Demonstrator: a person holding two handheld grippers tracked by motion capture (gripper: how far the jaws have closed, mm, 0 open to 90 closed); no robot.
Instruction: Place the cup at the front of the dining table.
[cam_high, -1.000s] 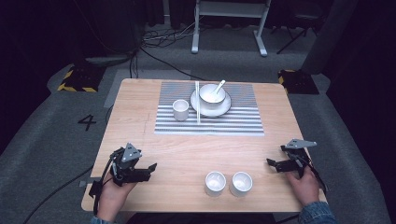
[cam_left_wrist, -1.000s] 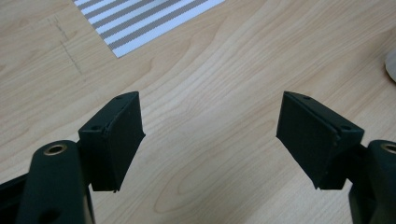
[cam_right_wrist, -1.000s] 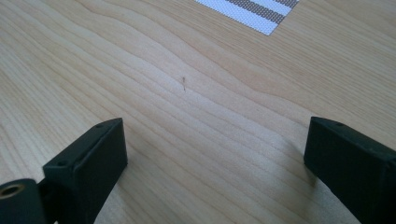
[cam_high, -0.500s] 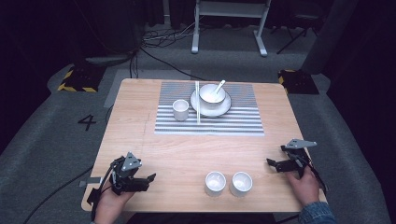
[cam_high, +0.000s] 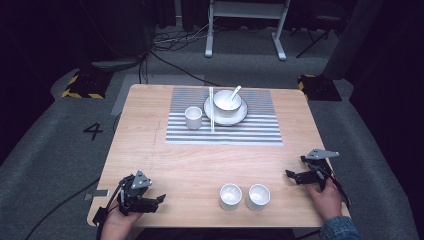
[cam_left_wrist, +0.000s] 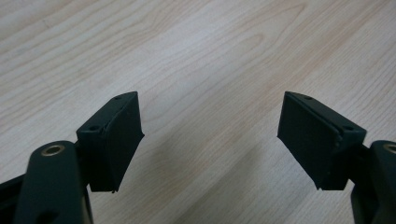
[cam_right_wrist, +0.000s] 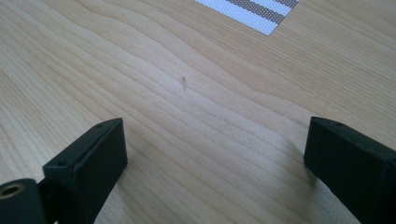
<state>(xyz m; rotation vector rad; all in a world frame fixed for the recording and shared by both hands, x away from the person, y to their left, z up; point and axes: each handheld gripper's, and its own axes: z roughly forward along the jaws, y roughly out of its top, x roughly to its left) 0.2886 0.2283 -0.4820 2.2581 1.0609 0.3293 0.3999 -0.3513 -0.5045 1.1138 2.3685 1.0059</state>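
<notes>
Two small white cups (cam_high: 230, 196) (cam_high: 259, 196) stand side by side near the front edge of the wooden table (cam_high: 190, 160). My left gripper (cam_high: 156, 202) rests low at the front left, jaws pointing right toward the cups. In the left gripper view it (cam_left_wrist: 210, 135) is open over bare wood. My right gripper (cam_high: 291, 176) sits at the front right, jaws pointing left, a short way from the right cup. In the right gripper view it (cam_right_wrist: 215, 154) is open with only wood between its jaws.
A striped placemat (cam_high: 250, 132) lies at the back centre, its corner (cam_right_wrist: 252, 11) showing in the right gripper view. On it are a white cup (cam_high: 193, 117), chopsticks (cam_high: 211, 110), and a plate (cam_high: 240, 116) bearing a bowl (cam_high: 227, 100) with a spoon (cam_high: 234, 92).
My left gripper has drawn back toward the table's front edge. The right gripper and the cups have stayed put.
</notes>
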